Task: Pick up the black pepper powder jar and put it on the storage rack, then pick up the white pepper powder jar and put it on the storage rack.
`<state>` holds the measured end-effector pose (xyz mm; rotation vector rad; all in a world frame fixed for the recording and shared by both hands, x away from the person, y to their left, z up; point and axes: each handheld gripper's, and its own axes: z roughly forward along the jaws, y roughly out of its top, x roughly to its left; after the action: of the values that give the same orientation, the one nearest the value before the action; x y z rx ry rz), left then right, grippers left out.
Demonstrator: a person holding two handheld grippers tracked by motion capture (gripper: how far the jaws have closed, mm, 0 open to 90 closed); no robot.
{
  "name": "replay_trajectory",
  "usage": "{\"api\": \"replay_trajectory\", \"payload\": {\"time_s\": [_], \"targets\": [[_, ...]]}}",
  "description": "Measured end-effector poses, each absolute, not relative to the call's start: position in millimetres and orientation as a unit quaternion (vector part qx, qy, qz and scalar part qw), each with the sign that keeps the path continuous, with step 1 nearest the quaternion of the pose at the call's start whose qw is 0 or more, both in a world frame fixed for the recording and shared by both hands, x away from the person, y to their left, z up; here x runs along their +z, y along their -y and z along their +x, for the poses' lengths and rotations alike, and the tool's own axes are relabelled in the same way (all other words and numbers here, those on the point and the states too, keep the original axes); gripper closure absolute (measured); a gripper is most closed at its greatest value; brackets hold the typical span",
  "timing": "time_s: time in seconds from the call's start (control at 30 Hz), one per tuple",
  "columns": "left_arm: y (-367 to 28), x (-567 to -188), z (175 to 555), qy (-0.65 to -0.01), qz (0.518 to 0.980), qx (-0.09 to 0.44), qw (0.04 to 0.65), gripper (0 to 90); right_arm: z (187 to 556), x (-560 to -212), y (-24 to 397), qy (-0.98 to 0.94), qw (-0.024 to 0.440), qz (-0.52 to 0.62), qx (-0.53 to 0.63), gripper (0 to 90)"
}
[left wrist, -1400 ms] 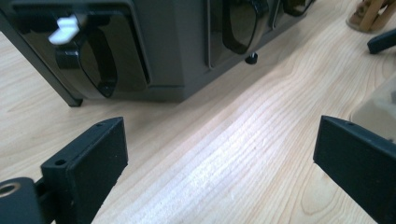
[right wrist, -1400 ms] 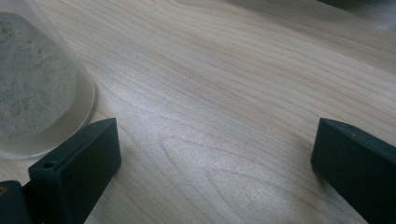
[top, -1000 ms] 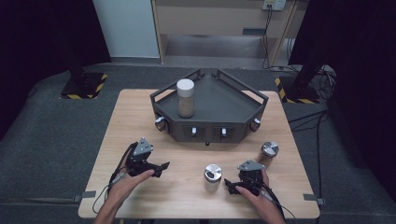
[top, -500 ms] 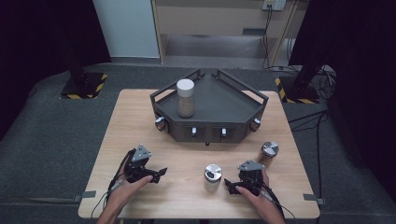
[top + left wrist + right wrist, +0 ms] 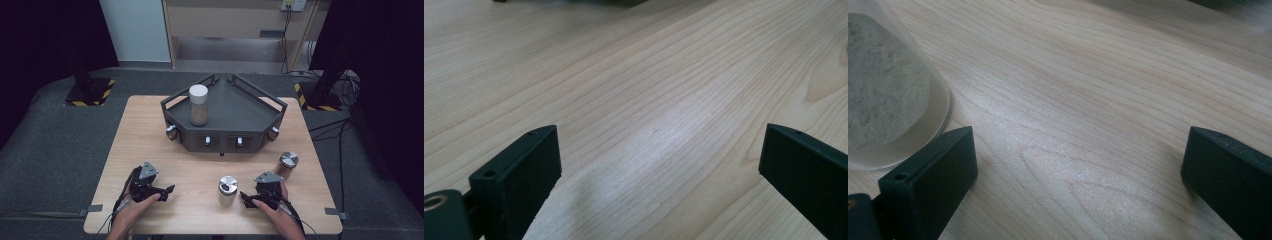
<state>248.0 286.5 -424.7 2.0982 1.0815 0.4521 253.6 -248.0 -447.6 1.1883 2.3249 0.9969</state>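
1. Since the picture a second earlier, the left gripper (image 5: 167, 192) had drawn back toward the near edge of the table (image 5: 200, 165), and it lay lower in the high view; the right gripper (image 5: 245, 199) had kept its place beside the jar.
2. The left gripper's jaws stood wide apart with nothing between them; its own view showed bare wood in the gap.
3. The right gripper's jaws were likewise spread wide and held nothing, with bare wood between them in its own view.
4. A small jar with a silver lid (image 5: 227, 190) stood upright on the table just to the left of the right gripper. In the right gripper view its clear wall and pale grey powder showed just beside the left jaw, outside the gap; whether they touched I could not tell.
5. A second jar with a silver lid (image 5: 287, 164), holding something brown, stood near the right hand (image 5: 272, 212), on its far side.
6. A dark angular tray (image 5: 260, 130) sat at the far middle of the table, well apart from both grippers.
7. A tall jar with a white lid (image 5: 198, 104) stood upright inside the tray, toward its left side.
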Motion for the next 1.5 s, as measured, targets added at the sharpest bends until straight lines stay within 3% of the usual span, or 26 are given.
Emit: {"api": "replay_trajectory", "payload": {"time_s": [0.3,1.5], "targets": [[-284,-433,251,-0.432,0.819,0.192,0.324,2.3,254,-448,248,-0.819,0.173,0.419,0.351,1.5],[-294,-443,271,-0.443,0.812,0.182,0.334,0.0,244,-441,245,-0.822,0.167,0.412,0.355,2.6]]}}
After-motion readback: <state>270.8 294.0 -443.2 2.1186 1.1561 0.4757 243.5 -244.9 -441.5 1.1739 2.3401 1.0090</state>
